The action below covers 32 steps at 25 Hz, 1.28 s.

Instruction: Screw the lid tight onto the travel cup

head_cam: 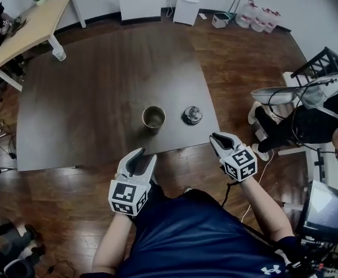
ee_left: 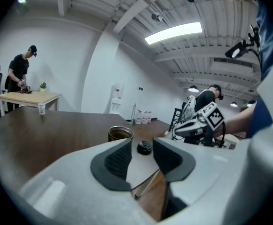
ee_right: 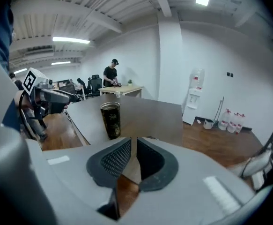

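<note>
The travel cup (head_cam: 153, 117) stands upright on the tabletop (head_cam: 87, 109), mouth up, long axis vertical. The lid (head_cam: 192, 115) lies flat just right of it, apart. Both look rigid and probably slick, so I'd pinch the lid's rim. Short of the cup, my left tool (head_cam: 144, 155) is partly open and my right tool (head_cam: 215, 136) barely parted, both empty.

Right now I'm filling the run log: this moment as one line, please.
cup: upright on table, uncapped | lid: on table beside cup, apart | left gripper: open, empty | right gripper: barely open, empty
</note>
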Tool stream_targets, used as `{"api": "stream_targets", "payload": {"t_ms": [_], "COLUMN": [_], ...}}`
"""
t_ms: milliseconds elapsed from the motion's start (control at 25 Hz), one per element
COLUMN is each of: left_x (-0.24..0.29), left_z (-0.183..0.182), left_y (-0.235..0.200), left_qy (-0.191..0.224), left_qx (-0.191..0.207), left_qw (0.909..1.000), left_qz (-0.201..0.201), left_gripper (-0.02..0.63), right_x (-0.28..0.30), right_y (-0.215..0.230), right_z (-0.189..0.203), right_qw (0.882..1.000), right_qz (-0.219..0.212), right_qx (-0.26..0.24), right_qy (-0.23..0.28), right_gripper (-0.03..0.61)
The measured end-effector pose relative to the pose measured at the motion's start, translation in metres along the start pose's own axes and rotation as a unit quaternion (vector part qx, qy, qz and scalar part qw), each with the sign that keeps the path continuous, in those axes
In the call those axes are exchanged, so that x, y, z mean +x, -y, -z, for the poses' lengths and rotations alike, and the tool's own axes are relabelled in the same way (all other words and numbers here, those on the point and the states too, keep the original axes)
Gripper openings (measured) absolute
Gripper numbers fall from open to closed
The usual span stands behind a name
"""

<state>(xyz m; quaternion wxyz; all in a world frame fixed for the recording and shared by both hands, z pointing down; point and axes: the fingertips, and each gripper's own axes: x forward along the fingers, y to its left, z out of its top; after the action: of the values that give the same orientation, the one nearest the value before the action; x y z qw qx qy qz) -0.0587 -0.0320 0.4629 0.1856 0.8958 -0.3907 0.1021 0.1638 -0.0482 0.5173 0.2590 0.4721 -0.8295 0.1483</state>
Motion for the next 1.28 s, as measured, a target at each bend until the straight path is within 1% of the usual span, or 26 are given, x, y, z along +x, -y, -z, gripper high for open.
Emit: {"api": "stream_targets", "payload": {"t_ms": [40,120,200,280,320,360,440,480,560,640,760,840,960,1080,1280], "left_x": [0.004,0.009,0.011,0.011,0.011,0.012,0.010,0.008,0.003,0.001,0.000,-0.002,-0.003,-0.001,-0.005], "left_z": [0.002,0.001,-0.001,-0.004,-0.006,-0.008,-0.013,-0.015,-0.015,-0.016,-0.017,-0.011,-0.004,-0.010,-0.017], "left_y": [-0.009,-0.029,-0.043,-0.047,-0.049,-0.053,-0.060,-0.063,-0.063,-0.061,-0.065,-0.066,-0.064,-0.063,-0.065], "left_qy": [-0.002,0.003,0.008,0.012,0.014,0.017,0.021,0.022,0.023,0.025,0.026,0.024,0.022,0.036,0.053], "left_qx": [0.001,0.011,0.016,0.012,0.009,0.007,0.004,0.002,-0.007,-0.020,-0.041,-0.050,-0.055,-0.063,-0.072], "left_qw": [1.0000,0.9998,0.9995,0.9993,0.9991,0.9988,0.9975,0.9967,0.9948,0.9931,0.9900,0.9881,0.9862,0.9837,0.9803], "left_qz": [-0.001,-0.016,-0.026,-0.032,-0.038,-0.047,-0.068,-0.079,-0.098,-0.113,-0.132,-0.143,-0.155,-0.164,-0.176], "left_gripper": [0.146,0.146,0.146,0.146,0.146,0.146,0.146,0.146,0.146,0.146,0.136,0.130,0.130,0.122,0.107], "right_x": [0.006,0.025,0.046,0.062,0.070,0.078,0.097,0.107,0.124,0.136,0.150,0.157,0.164,0.165,0.169], "right_y": [0.008,0.021,0.030,0.039,0.043,0.048,0.054,0.055,0.055,0.054,0.054,0.052,0.048,0.050,0.047], "right_z": [-0.002,-0.002,0.001,0.012,0.019,0.026,0.040,0.046,0.056,0.063,0.066,0.070,0.076,0.081,0.080], "right_qw": [0.999,0.994,0.987,0.975,0.965,0.953,0.924,0.911,0.889,0.873,0.850,0.840,0.833,0.823,0.813], "right_qz": [0.008,0.016,0.005,-0.023,-0.039,-0.056,-0.091,-0.109,-0.141,-0.168,-0.191,-0.203,-0.222,-0.236,-0.255], "right_qx": [-0.030,-0.099,-0.145,-0.183,-0.208,-0.234,-0.282,-0.303,-0.333,-0.352,-0.381,-0.392,-0.395,-0.398,-0.400], "right_qy": [-0.007,-0.031,-0.068,-0.120,-0.152,-0.184,-0.240,-0.259,-0.281,-0.294,-0.311,-0.315,-0.318,-0.328,-0.337], "right_gripper": [0.044,0.055,0.111,0.186,0.215,0.229,0.264,0.277,0.287,0.299,0.324,0.342,0.342,0.342,0.341]}}
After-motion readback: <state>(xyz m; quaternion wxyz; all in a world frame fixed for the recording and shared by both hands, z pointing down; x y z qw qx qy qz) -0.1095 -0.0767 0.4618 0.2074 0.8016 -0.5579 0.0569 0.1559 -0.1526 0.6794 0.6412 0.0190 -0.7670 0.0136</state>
